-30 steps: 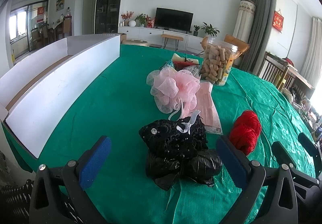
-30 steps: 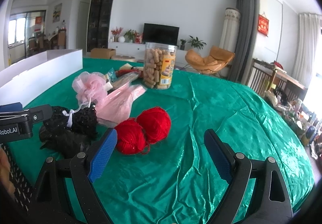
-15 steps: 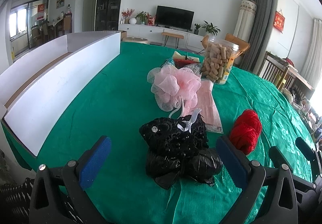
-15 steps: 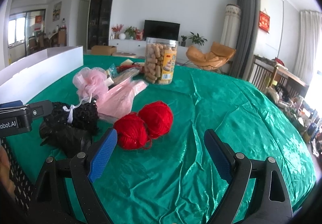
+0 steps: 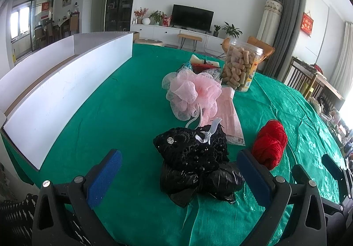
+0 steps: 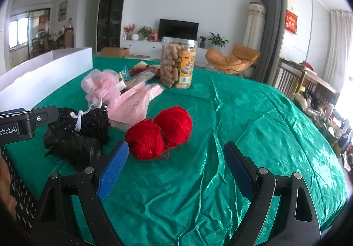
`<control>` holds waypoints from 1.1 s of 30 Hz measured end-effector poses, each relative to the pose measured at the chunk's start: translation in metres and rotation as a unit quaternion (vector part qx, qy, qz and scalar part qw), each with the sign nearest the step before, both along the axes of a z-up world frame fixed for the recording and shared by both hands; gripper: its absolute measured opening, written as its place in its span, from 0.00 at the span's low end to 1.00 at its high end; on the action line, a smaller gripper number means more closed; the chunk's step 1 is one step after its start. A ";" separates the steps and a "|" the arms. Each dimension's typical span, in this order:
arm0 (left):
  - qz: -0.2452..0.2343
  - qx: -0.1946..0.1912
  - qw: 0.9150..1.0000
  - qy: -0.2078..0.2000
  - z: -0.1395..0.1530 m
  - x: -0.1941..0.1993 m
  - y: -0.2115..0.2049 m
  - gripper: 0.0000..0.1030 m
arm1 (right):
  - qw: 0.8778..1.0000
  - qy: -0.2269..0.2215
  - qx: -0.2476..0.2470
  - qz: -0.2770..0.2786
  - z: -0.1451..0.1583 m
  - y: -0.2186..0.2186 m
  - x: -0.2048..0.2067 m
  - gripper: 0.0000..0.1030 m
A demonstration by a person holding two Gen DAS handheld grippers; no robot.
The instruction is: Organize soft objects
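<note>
On the green tablecloth lies a black lace bundle tied with a white ribbon, resting on crumpled black plastic bags. My left gripper stands open just short of them, empty. Behind them sit a pink mesh pouf and a pink plastic packet. Two red yarn balls lie ahead of my open, empty right gripper, closer to its left finger. In the left wrist view the red yarn shows to the right of my right finger.
A long white open box runs along the table's left side. A clear jar of snacks stands at the back with small items beside it. Wrinkled green cloth spreads to the right. Chairs and a cluttered side table stand beyond the right edge.
The right gripper has edged slightly forward toward the red yarn. The left gripper has barely shifted. Both stay open.
</note>
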State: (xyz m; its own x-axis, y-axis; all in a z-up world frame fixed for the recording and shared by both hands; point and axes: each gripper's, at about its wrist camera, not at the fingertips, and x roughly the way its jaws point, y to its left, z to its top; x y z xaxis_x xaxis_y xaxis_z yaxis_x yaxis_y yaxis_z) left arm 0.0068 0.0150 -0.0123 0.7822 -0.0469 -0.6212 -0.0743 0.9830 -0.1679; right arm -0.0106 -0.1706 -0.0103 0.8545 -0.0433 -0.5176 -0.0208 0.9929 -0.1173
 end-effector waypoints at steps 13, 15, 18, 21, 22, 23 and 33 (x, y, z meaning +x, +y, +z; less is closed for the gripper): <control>0.000 -0.001 1.000 0.001 0.000 0.000 0.001 1.00 | 1.000 0.002 0.001 0.000 -0.001 0.000 0.000 0.87; 0.000 -0.001 1.000 0.001 -0.001 0.000 0.001 1.00 | 1.000 0.003 0.001 0.000 -0.001 0.000 0.000 0.87; 0.000 -0.002 1.000 0.001 -0.001 0.000 0.001 1.00 | 1.000 0.005 0.000 0.001 -0.003 0.000 0.000 0.87; 0.000 -0.002 1.000 0.002 -0.001 0.000 0.001 1.00 | 1.000 0.008 0.001 0.000 -0.005 -0.001 0.000 0.87; 0.000 -0.002 1.000 0.003 -0.001 0.000 0.001 1.00 | 1.000 0.009 0.001 -0.001 -0.006 -0.001 0.000 0.87; 0.000 -0.002 1.000 0.003 -0.001 -0.001 0.000 1.00 | 1.000 0.010 0.001 -0.001 -0.006 -0.001 0.001 0.87; 0.000 -0.003 1.000 0.006 -0.002 -0.001 0.001 1.00 | 1.000 0.017 0.004 -0.001 -0.007 -0.003 0.002 0.87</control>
